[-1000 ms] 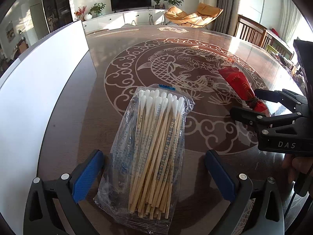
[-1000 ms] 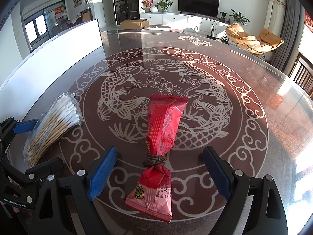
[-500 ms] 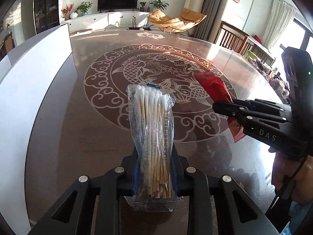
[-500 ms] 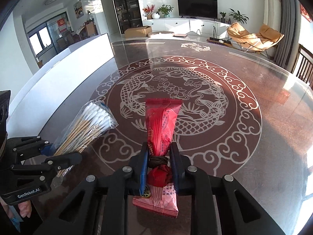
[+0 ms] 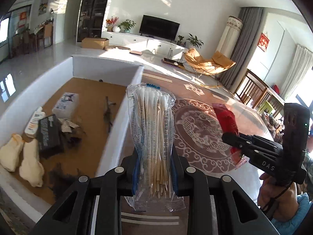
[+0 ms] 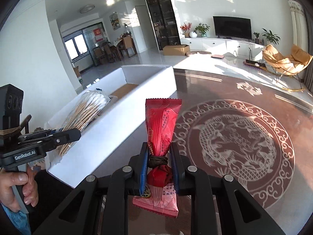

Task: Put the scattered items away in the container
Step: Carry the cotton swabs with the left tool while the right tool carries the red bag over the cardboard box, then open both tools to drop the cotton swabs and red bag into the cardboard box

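Observation:
My left gripper [image 5: 154, 168] is shut on a clear bag of cotton swabs [image 5: 153, 129] and holds it up in the air, beside the right wall of the white box [image 5: 117, 125]. My right gripper [image 6: 159, 168] is shut on a red snack packet [image 6: 162, 129] tied with brown string, lifted above the table. The left gripper with the swab bag [image 6: 86, 113] shows at the left of the right wrist view, over the box [image 6: 125, 113]. The right gripper with the red packet [image 5: 227, 119] shows at the right of the left wrist view.
The box holds a white bottle [image 5: 34, 121], a black packet [image 5: 49, 135], a clear plastic case [image 5: 65, 103], two cream soft items [image 5: 29, 162] and other bits on its brown floor. The dark round table [image 6: 244, 141] has a fish pattern. Chairs stand at the far right.
Both grippers closed on their items and lifted them off the table. Both have swung left toward the white box, whose inside now shows in the left wrist view.

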The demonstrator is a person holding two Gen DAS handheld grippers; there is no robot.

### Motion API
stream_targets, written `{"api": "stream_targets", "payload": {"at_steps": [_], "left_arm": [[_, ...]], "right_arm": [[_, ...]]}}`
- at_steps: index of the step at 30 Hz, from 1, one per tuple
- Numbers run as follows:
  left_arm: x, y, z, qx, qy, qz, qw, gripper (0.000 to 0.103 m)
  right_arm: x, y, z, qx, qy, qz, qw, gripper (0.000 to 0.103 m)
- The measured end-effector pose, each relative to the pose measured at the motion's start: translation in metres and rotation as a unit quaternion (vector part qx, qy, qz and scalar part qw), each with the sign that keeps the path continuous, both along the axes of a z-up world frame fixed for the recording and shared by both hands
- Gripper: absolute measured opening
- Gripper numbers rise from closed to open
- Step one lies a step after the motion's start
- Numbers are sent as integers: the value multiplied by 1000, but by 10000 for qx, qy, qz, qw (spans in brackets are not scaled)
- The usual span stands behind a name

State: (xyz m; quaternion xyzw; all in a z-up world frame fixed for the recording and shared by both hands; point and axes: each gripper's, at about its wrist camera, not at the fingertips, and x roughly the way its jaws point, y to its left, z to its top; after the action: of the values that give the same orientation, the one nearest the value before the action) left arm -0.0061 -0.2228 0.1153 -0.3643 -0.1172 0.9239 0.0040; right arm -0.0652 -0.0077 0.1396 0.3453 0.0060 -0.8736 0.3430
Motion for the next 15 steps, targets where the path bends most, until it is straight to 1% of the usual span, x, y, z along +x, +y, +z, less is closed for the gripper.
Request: {"api": "stream_targets", "payload": {"at_steps": [3,5,7,10,13,14,15], "left_arm": [[-12,-67,11,-109,-132,579,9982,26],[-18,-104,5,-157,-306,862,9957,26],[-25,-131,-7,-178,-527,1049,9929,26],[-37,-152,-32,-166,-943,1165,9886,26],[-45,-159,-57,-84,-1366,1215,9831,26],[-46,-160,-63,-80,-1497,1256,9807,27],[-47,-160,-68,-75,-1628,1298,9781,30]], "right_arm": [[-11,-67,33,-280,82,514,9983,22],[-18,-113,46,-363,81,827,9959,22],[-24,-157,49,-296,89,1064,9938,22],[-39,-212,32,28,-64,1220,9925,22],[-56,-247,-2,385,-412,1244,9906,22],[-62,-254,-14,487,-576,1241,9894,26],[-69,-262,-27,634,-805,1265,9867,34]]}}
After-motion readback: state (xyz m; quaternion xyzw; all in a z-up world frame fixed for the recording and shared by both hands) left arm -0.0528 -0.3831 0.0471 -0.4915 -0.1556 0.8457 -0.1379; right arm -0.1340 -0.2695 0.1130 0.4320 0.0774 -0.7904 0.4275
